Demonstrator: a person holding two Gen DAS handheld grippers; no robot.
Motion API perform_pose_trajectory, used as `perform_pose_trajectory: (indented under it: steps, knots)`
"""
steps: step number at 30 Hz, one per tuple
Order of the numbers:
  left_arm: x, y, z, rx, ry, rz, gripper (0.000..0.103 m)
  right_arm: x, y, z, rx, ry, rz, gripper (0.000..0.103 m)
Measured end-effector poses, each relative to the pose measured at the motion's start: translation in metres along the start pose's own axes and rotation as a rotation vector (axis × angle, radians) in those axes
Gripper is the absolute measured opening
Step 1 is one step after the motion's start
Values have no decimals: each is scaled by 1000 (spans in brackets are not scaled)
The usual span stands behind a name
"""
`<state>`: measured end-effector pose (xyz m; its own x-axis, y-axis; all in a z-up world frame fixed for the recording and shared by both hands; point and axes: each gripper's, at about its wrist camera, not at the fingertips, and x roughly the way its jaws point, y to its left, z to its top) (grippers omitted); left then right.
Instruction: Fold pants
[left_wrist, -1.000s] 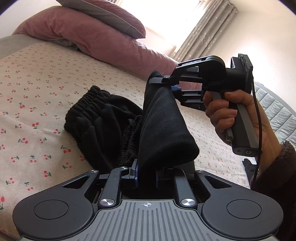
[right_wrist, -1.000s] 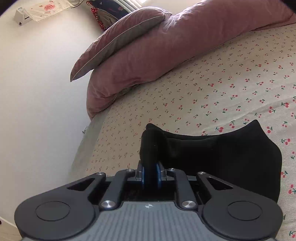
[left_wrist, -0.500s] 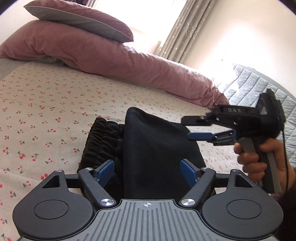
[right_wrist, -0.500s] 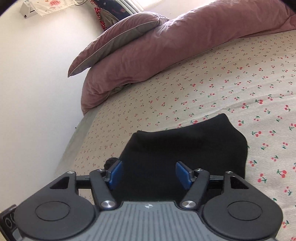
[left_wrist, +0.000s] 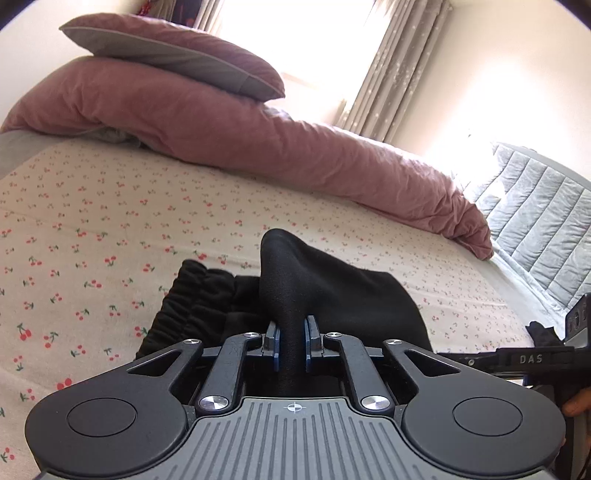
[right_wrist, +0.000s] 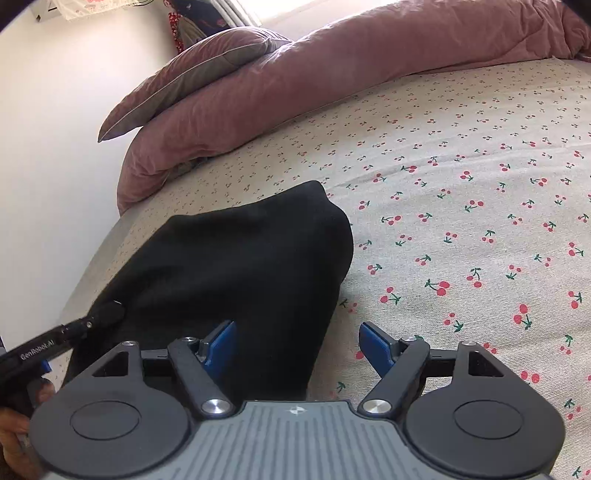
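Black pants (left_wrist: 343, 295) lie folded on the cherry-print bedsheet (left_wrist: 92, 229), with the gathered waistband (left_wrist: 199, 295) showing at the left. My left gripper (left_wrist: 291, 339) is closing its jaws on a raised ridge of the black fabric, and the blue pads press on it. In the right wrist view the pants (right_wrist: 240, 258) fill the lower left. My right gripper (right_wrist: 297, 341) hangs low over their right edge with its jaws opening; the fabric lies under the left pad (right_wrist: 219, 345) and nothing is gripped. The left gripper's tip (right_wrist: 107, 314) pinches the pants at the far left.
A pink duvet (left_wrist: 258, 140) and a pillow (left_wrist: 177, 55) lie along the far side of the bed. A grey quilted headboard (left_wrist: 546, 229) stands at the right. The white wall (right_wrist: 55, 147) and the bed's edge are close by the pants.
Both grippers let go of the lifted fabric and the pants dropped flat. My left gripper opened, then shut again on a ridge of fabric. My right gripper opened and sank toward the pants' edge.
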<state>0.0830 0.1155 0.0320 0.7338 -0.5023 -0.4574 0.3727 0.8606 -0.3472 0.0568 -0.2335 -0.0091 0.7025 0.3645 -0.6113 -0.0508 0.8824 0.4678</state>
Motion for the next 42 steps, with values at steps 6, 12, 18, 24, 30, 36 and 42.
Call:
perform_pose_trajectory:
  steps: [6, 12, 18, 24, 30, 36, 42]
  knots:
    - [-17, 21, 10, 3, -45, 61, 9, 4, -2, -3, 14, 14, 20, 79]
    - [5, 51, 3, 63, 8, 203, 20, 15, 4, -8, 14, 59, 48, 82]
    - [4, 71, 14, 1, -3, 146, 74, 18, 0, -8, 71, 68, 96, 83]
    - [42, 124, 17, -285, 177, -52, 78, 36, -10, -11, 163, 68, 139, 84]
    - [66, 149, 5, -480, 242, -215, 76, 59, -6, -8, 205, 12, 226, 77]
    - [79, 137, 5, -560, 230, -255, 51, 65, -14, 3, 288, -12, 251, 40]
    - [95, 101, 14, -548, 204, -251, 42, 41, -35, 33, 290, -104, 227, 33]
